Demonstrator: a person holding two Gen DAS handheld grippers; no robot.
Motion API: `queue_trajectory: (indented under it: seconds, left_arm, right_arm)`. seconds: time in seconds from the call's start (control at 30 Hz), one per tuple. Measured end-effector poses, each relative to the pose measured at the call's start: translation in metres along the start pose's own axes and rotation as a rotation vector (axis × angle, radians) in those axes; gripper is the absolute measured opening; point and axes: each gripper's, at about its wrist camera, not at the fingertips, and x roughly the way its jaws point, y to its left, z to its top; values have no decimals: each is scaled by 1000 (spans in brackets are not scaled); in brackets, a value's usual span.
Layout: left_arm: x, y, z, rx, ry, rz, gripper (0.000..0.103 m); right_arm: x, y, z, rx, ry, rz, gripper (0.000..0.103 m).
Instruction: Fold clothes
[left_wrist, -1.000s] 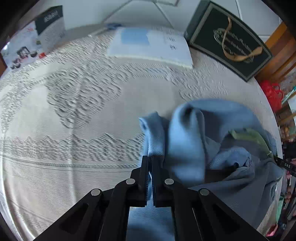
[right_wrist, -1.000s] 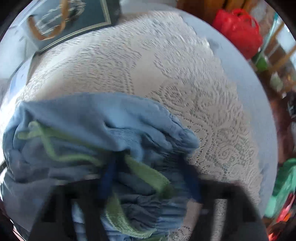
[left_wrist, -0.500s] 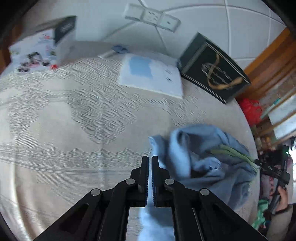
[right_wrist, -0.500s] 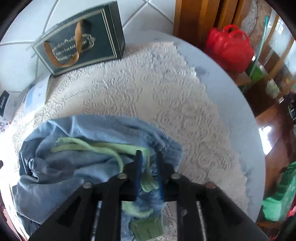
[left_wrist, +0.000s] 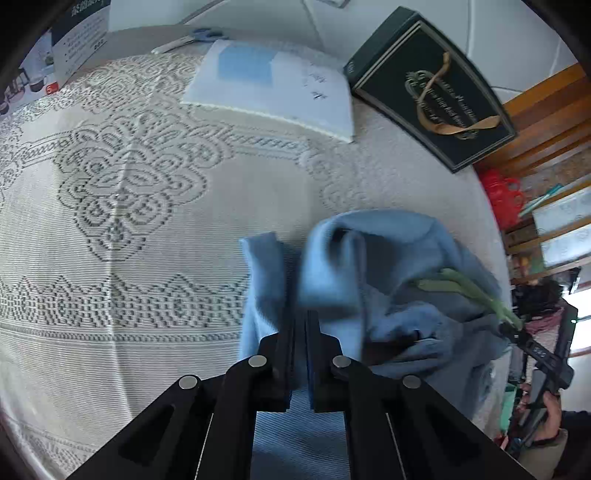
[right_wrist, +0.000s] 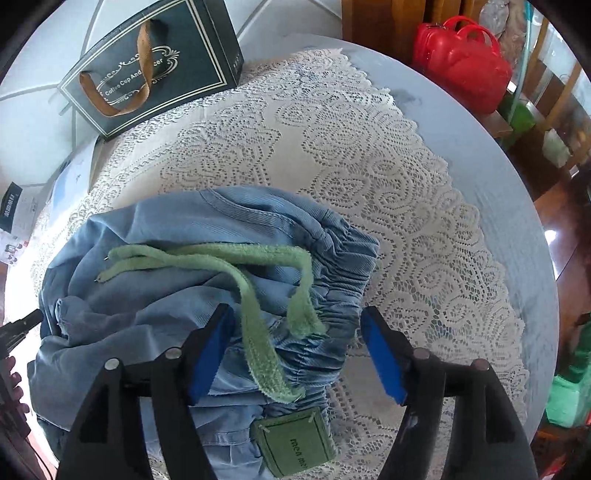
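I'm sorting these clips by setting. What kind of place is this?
Most likely a home, perhaps a dining area. A round table wears a lace tablecloth, a coffee cup gift box stands by a tiled wall, and a red bag sits among wooden furniture.

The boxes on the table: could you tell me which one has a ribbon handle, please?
The dark green box at the far edge of the table, with a gold frame and a brown ribbon handle. The white box has printed pictures and no ribbon.

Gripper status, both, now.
Left gripper: shut on a fold of the blue garment.
Right gripper: jaws opening, pads clear of the garment's waistband and green drawstring.
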Motion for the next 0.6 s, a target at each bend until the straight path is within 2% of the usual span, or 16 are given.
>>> queue_trajectory:
  seconds: [0.13, 0.23, 0.33, 0.4, 0.47, 0.53, 0.6]
  left_arm:
    - [-2, 5, -5, -11, 19, 23, 6]
    - [-11, 10, -5, -86, 24, -43, 6]
    - [-26, 12, -7, -147, 20, -178, 6]
    - [-36, 8, -9, -137, 13, -205, 6]
    - [-46, -1, -13, -107, -4, -197, 6]
    - [-56, -9, -17, -77, -33, -143, 6]
    - [-66, -15, -21, -30, -103, -125, 6]
  right_arm:
    - [2, -1, 2, -7, 1, -4, 71]
    - [4, -2, 1, -7, 5, 0, 72]
    - [5, 0, -1, -9, 6, 6, 72]
    - [6, 1, -4, -11, 3, 5, 72]
    - [6, 0, -5, -9, -1, 6, 72]
    - [6, 0, -6, -6, -3, 9, 72]
    - [6, 0, -7, -4, -5, 12, 72]
